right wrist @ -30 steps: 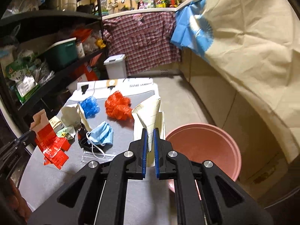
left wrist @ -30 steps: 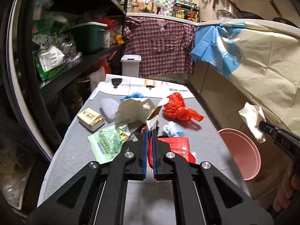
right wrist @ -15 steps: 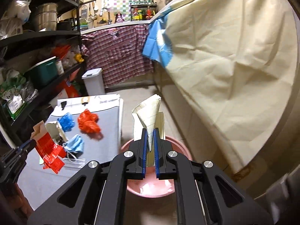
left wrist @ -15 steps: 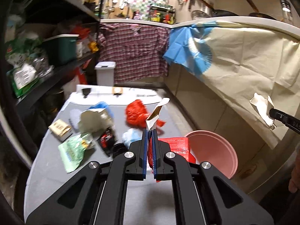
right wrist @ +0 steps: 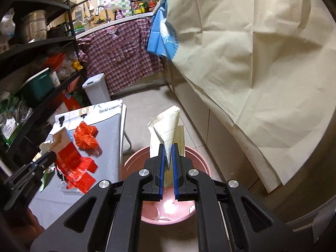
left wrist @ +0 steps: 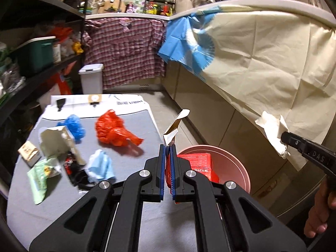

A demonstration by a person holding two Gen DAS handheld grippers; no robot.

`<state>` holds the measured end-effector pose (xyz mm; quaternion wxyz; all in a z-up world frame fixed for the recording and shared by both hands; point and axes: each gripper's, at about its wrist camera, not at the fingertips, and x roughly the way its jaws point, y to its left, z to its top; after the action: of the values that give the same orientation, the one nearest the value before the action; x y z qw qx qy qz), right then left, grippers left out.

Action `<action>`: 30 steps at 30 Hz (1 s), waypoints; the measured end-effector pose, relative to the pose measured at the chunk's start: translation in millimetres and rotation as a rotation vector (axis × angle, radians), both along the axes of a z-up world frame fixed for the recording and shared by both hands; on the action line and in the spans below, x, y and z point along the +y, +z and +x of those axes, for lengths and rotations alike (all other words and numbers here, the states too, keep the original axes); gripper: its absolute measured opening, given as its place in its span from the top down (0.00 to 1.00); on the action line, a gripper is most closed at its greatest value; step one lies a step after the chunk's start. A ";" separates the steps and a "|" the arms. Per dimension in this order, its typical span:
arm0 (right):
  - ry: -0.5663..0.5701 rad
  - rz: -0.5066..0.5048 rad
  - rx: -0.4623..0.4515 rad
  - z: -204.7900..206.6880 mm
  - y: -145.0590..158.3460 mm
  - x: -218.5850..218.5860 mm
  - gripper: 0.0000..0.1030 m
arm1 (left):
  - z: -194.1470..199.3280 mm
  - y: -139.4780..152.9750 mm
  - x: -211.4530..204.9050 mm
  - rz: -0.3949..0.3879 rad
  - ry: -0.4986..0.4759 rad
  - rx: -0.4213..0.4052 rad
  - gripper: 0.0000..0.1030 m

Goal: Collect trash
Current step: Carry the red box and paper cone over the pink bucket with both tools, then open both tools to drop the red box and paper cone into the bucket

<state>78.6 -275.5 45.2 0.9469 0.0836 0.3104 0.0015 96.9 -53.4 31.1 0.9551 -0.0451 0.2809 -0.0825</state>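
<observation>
Red carton (left wrist: 199, 163) clamped in left gripper (left wrist: 167, 149), crumpled paper (right wrist: 166, 130) pinched in right gripper (right wrist: 167, 149), over pink bucket (right wrist: 134, 159).

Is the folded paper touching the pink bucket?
Apart. The right wrist view shows the paper pinched in the right gripper, held above the bucket with open space beneath.

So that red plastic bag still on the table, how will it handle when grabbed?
The red plastic bag looks crumpled and thin, so probably floppy and very light. Its glossy film may slip unless the claw pinches a fold; it seems unlikely to roll.
</observation>
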 end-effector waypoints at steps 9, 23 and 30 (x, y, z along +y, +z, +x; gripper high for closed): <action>-0.008 -0.020 0.047 31.8 -21.6 0.4 0.93 | 29.9 -27.6 -28.8 0.011 -0.052 0.046 0.96; -0.007 -0.017 0.128 67.9 -51.6 0.4 0.93 | 67.7 -62.1 -51.4 0.004 -0.120 0.113 0.96; 0.001 -0.019 0.160 75.6 -58.5 2.0 0.77 | 78.5 -74.1 -58.2 0.004 -0.161 0.170 0.92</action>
<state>154.1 -273.5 -13.3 0.9198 0.0741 0.3852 -0.0077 175.4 -111.7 -42.9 0.9182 -0.0273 0.3638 -0.1542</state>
